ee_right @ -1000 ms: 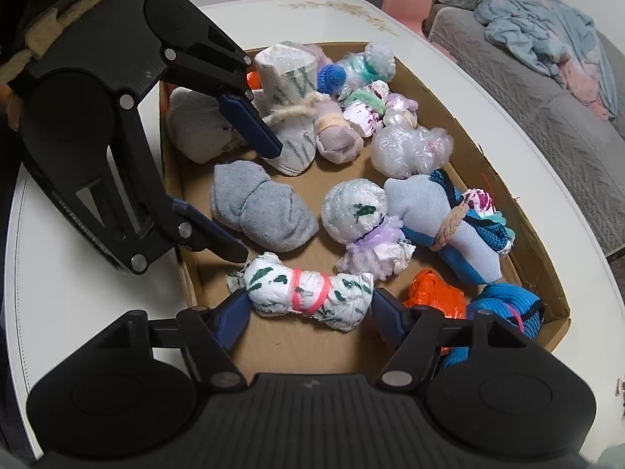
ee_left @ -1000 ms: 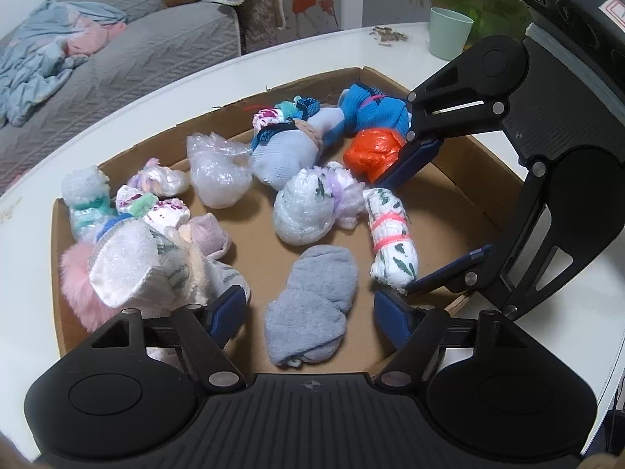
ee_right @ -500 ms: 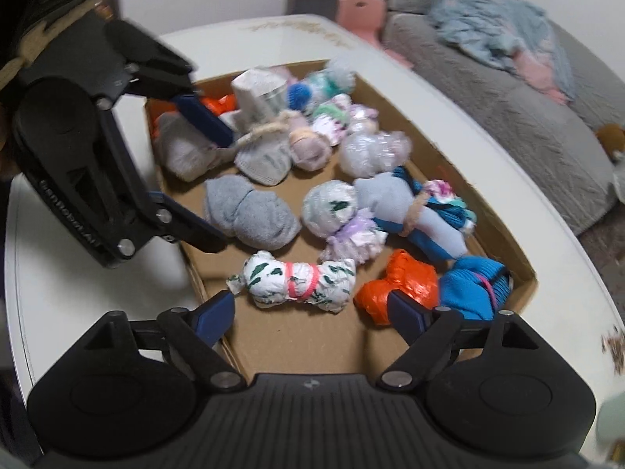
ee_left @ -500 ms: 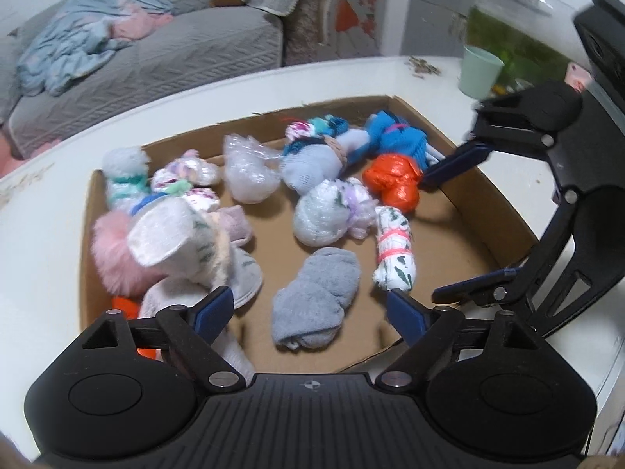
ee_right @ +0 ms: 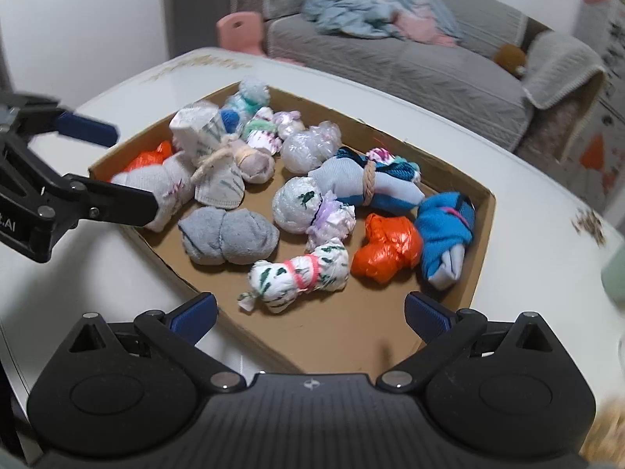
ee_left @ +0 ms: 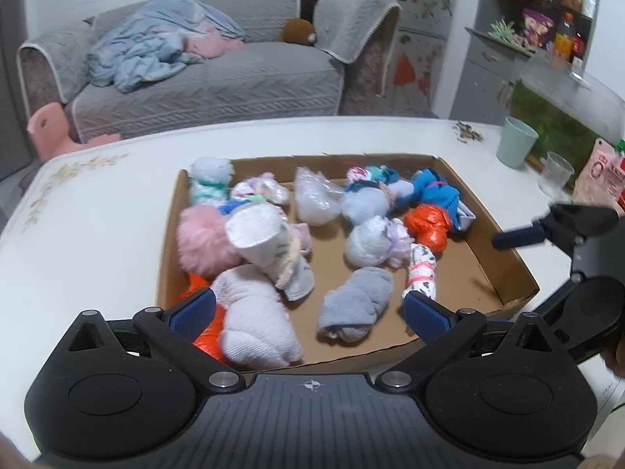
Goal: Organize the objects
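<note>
A shallow cardboard tray (ee_left: 504, 258) on the white table holds several rolled sock bundles. Among them are a grey one (ee_left: 357, 301) (ee_right: 228, 240), a white leaf-print one tied with a pink band (ee_left: 420, 269) (ee_right: 300, 273), an orange one (ee_right: 386, 252) and a blue one (ee_right: 445, 230). My left gripper (ee_left: 308, 312) hovers over the tray's near edge, jaws opening wide, nothing between its pads. My right gripper (ee_right: 311, 315) hangs above the opposite edge, jaws also opening, with the leaf-print bundle below and apart from the pads. Each gripper shows in the other's view, at the tray's side.
A green cup (ee_left: 515, 146), a clear glass (ee_left: 554, 176) and a snack packet (ee_left: 601, 179) stand at the table's far right. A grey sofa (ee_left: 203, 86) with a blue blanket and a pink stool (ee_left: 49, 129) lie beyond the table.
Both grippers have drawn back and upward from the tray, rolled to a more level view, and their jaws have spread much wider. The bundles have stayed where they were.
</note>
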`<move>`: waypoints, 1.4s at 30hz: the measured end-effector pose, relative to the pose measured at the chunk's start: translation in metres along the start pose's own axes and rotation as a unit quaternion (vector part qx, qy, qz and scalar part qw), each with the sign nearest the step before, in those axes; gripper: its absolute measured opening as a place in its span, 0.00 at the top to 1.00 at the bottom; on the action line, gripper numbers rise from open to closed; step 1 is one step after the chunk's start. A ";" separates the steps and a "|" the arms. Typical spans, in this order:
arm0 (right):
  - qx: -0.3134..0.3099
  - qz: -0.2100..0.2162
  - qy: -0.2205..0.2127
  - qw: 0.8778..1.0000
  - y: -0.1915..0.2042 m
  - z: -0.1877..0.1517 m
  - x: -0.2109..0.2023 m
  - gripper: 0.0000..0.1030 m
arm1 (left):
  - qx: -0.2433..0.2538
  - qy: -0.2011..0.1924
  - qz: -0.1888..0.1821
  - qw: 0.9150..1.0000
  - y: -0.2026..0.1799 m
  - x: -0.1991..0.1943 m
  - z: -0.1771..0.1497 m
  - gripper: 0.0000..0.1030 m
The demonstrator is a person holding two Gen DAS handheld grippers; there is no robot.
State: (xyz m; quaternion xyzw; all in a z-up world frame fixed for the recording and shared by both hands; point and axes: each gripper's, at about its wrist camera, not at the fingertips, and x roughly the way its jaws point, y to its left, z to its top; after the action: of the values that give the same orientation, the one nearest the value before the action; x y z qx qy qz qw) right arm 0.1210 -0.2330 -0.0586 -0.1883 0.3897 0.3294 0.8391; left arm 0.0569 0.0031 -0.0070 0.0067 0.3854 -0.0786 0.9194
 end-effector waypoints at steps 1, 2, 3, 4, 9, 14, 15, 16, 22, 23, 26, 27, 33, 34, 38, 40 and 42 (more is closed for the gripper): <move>0.010 -0.002 -0.003 1.000 0.000 -0.001 -0.002 0.01 | -0.004 -0.004 0.000 1.000 0.001 -0.003 -0.001 0.00; 0.022 -0.005 -0.009 1.000 0.001 -0.002 -0.004 0.01 | -0.008 -0.008 -0.001 1.000 0.003 -0.006 -0.001 0.00; 0.035 -0.011 -0.014 0.999 0.000 -0.002 -0.007 0.01 | -0.014 -0.012 0.002 1.000 0.004 -0.009 -0.002 0.00; 0.048 -0.014 -0.017 0.999 0.001 -0.002 -0.009 0.01 | -0.019 -0.016 0.005 1.000 0.005 -0.011 -0.002 0.00; 0.098 -0.017 -0.033 0.995 0.001 -0.003 -0.017 0.01 | -0.031 -0.038 0.010 0.999 0.007 -0.023 -0.007 0.00; 0.126 -0.001 -0.043 0.991 0.005 -0.006 -0.021 0.01 | -0.035 -0.048 0.013 0.998 0.007 -0.030 -0.013 0.00; 0.127 0.000 -0.043 0.991 0.006 -0.006 -0.021 0.01 | -0.036 -0.048 0.012 0.998 0.007 -0.031 -0.014 0.00; 0.129 -0.001 -0.042 0.991 0.008 -0.007 -0.020 0.01 | -0.036 -0.046 0.015 0.998 0.007 -0.031 -0.015 0.00; 0.140 -0.002 -0.049 0.989 0.014 -0.007 -0.025 0.01 | -0.022 -0.051 0.030 0.998 0.004 -0.036 -0.025 0.00; 0.141 -0.001 -0.049 0.989 0.015 -0.007 -0.026 0.01 | -0.017 -0.049 0.026 0.998 0.003 -0.036 -0.026 0.00; 0.140 0.002 -0.050 0.989 0.018 -0.009 -0.027 0.01 | -0.005 -0.054 0.026 0.998 0.002 -0.039 -0.030 0.00; 0.141 0.002 -0.051 0.989 0.019 -0.010 -0.028 0.01 | -0.001 -0.056 0.028 0.998 0.001 -0.039 -0.031 0.00; 0.143 0.002 -0.052 0.988 0.021 -0.012 -0.030 0.01 | 0.003 -0.056 0.037 0.998 -0.001 -0.040 -0.034 0.00; 0.143 0.001 -0.052 0.988 0.021 -0.012 -0.030 0.01 | 0.004 -0.057 0.037 0.998 -0.002 -0.041 -0.034 0.00; 0.141 0.002 -0.053 0.989 0.022 -0.012 -0.031 0.01 | -0.001 -0.066 0.032 0.997 -0.001 -0.044 -0.033 0.00; 0.140 0.002 -0.053 0.989 0.023 -0.012 -0.031 0.01 | -0.001 -0.068 0.038 0.997 -0.001 -0.044 -0.033 0.00; 0.137 0.003 -0.053 0.989 0.024 -0.012 -0.031 0.01 | -0.005 -0.071 0.043 0.997 0.001 -0.044 -0.033 0.00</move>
State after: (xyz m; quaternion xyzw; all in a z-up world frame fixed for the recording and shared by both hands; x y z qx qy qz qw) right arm 0.0830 -0.2355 -0.0430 -0.0522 0.3865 0.2852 0.8755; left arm 0.0034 0.0126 0.0004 0.0131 0.3193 -0.0372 0.9468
